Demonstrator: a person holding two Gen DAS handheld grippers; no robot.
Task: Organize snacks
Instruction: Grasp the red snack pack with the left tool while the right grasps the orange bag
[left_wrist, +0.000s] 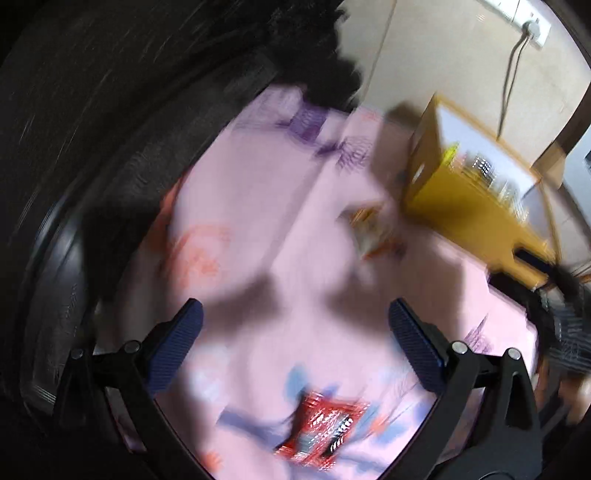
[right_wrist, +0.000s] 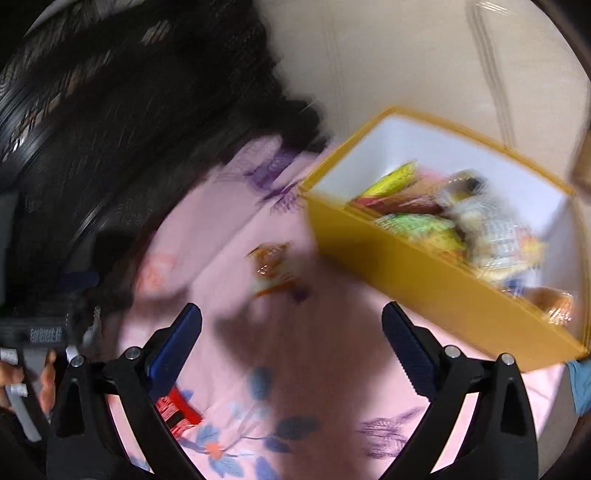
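Both views are blurred. My left gripper (left_wrist: 295, 321) is open and empty above a pink floral cloth (left_wrist: 240, 192). A red snack packet (left_wrist: 321, 428) lies just below it, between the arms. An orange snack packet (left_wrist: 373, 229) lies farther ahead. A yellow box (left_wrist: 454, 199) stands at the right. My right gripper (right_wrist: 291, 325) is open and empty above the cloth (right_wrist: 314, 354). The orange packet (right_wrist: 271, 266) lies ahead of it. The yellow box (right_wrist: 424, 273), white inside, holds several snack packets (right_wrist: 417, 218). The red packet (right_wrist: 177, 410) lies behind the left finger.
Dark fabric (right_wrist: 129, 129) covers the left and top left of both views. A beige wall (left_wrist: 443, 55) with a socket and cable (left_wrist: 532, 26) stands behind the box. The left hand-held gripper (right_wrist: 44, 328) shows at the right view's left edge.
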